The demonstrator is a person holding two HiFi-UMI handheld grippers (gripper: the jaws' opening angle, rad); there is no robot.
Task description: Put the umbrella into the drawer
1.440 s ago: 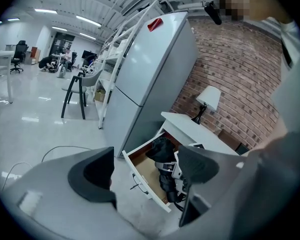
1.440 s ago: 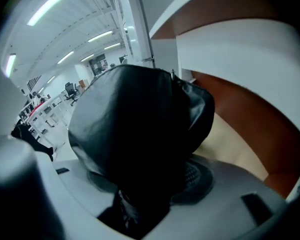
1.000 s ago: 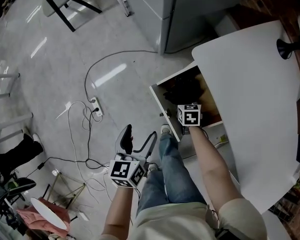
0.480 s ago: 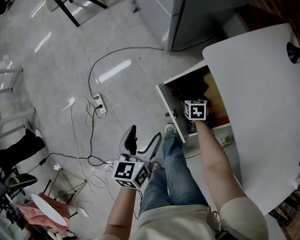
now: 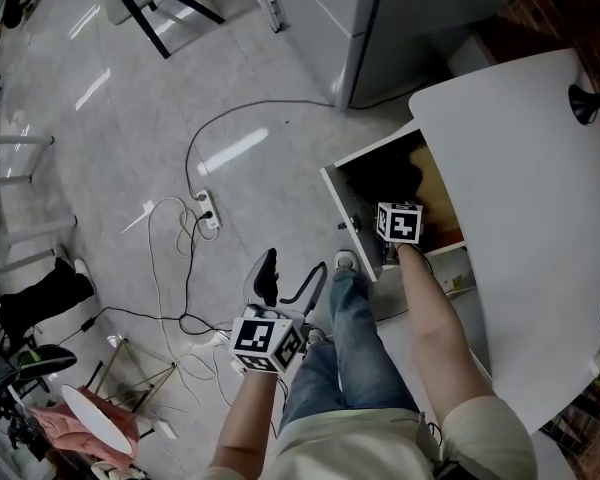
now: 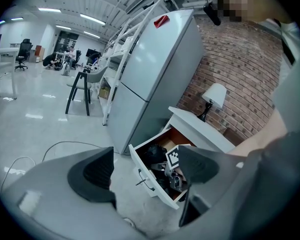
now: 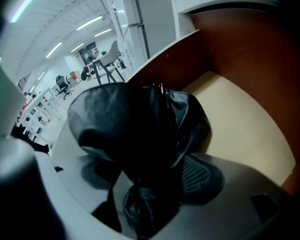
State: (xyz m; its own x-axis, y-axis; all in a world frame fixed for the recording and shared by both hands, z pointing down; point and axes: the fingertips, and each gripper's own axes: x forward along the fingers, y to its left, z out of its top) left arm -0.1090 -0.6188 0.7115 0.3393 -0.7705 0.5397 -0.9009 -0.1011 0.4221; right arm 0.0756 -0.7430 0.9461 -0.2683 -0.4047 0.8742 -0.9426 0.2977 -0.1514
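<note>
The folded black umbrella [image 7: 140, 139] lies inside the open drawer [image 7: 240, 129], a dark bundle [image 5: 385, 183] on its pale floor. My right gripper [image 5: 395, 230] reaches down into the drawer [image 5: 338, 208]. Its jaws have just been opening and now stand open. The umbrella is still between them, loose from the ribbed pad [image 7: 202, 176]. My left gripper [image 5: 285, 280] hovers open and empty over the floor beside the person's legs. In its own view the left gripper [image 6: 145, 169] frames the drawer [image 6: 145, 176] and the umbrella [image 6: 155, 156].
The drawer belongs to a white-topped table [image 5: 520, 198] carrying a small lamp [image 5: 590, 103]. A grey fridge [image 5: 420, 18] stands beyond it. A power strip [image 5: 210, 208] with trailing cables lies on the floor, and a chair [image 5: 170, 8] stands far off. The person's jeans [image 5: 350, 338] are below the drawer front.
The head view has drifted slightly. The right gripper stays inside the drawer and the left stays over the floor, with no visible shift of either.
</note>
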